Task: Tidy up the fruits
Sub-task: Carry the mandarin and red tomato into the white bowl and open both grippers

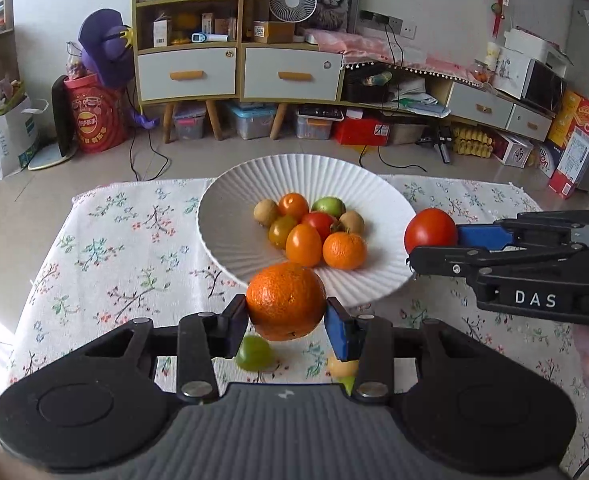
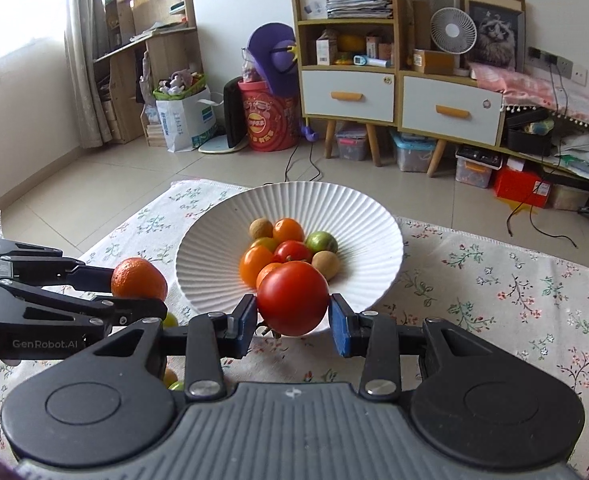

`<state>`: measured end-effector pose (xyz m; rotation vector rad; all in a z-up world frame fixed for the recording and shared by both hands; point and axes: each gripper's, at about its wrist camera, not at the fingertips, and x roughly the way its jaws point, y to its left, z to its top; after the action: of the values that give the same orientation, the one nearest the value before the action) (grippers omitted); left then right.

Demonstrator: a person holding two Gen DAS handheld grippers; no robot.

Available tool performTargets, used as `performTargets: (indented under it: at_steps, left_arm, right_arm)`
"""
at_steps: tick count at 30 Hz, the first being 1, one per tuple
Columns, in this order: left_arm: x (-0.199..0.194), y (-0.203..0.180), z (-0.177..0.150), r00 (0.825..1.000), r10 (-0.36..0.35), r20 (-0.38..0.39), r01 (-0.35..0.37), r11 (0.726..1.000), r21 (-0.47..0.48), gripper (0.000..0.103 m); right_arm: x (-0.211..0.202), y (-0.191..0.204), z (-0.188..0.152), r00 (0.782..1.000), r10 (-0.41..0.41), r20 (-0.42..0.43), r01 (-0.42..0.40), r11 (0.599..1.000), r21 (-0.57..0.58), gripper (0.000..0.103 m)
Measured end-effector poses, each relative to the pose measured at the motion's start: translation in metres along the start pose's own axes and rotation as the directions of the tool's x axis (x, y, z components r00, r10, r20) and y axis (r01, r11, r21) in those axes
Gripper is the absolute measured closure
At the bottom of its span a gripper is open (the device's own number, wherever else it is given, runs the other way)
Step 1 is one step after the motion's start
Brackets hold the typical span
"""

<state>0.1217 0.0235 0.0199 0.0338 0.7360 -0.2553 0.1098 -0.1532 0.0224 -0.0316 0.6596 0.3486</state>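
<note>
Left tongs (image 1: 286, 316) pinched the orange (image 1: 285, 300) low in the frame's centre, just short of the white bowl (image 1: 230, 200)! Right tongs (image 2: 290, 316) clamped the red tomato (image 2: 292, 298) at centre frame, before that bowl's near rim, above the floral-clothed surface (image 2: 494, 280). More fruit sat piled in the bowl.

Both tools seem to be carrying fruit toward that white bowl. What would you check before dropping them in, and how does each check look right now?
1. Left tool grips the orange on both sides: ok.
2. Right tool grips the tomato on both sides: ok.
3. Bowl has bare room for more fruit: ok.
4. Both fruits lifted off the floral cloth: ok.
5. Fruits already over the bowl's hollow: not ok, they are at its near rim.
6. Loose green fruit under the left tool is out of the way: cannot tell.
</note>
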Motion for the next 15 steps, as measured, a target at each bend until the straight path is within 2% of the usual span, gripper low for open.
performTargets:
  at_steps: [6, 15]
  left_arm:
    - [0.024, 0.002, 0.014, 1.000, 0.021, 0.008, -0.022, 0.999, 0.038, 0.066]
    - [0.057, 0.003, 0.017, 0.999, 0.049, -0.017, -0.047, 0.994, 0.099, 0.066]
  right_arm:
    - [0.015, -0.013, 0.003, 1.000, -0.023, 0.006, 0.023, 1.000, -0.003, 0.067]
    - [0.032, -0.013, 0.001, 1.000, 0.004, 0.001, -0.004, 0.999, -0.038, 0.067]
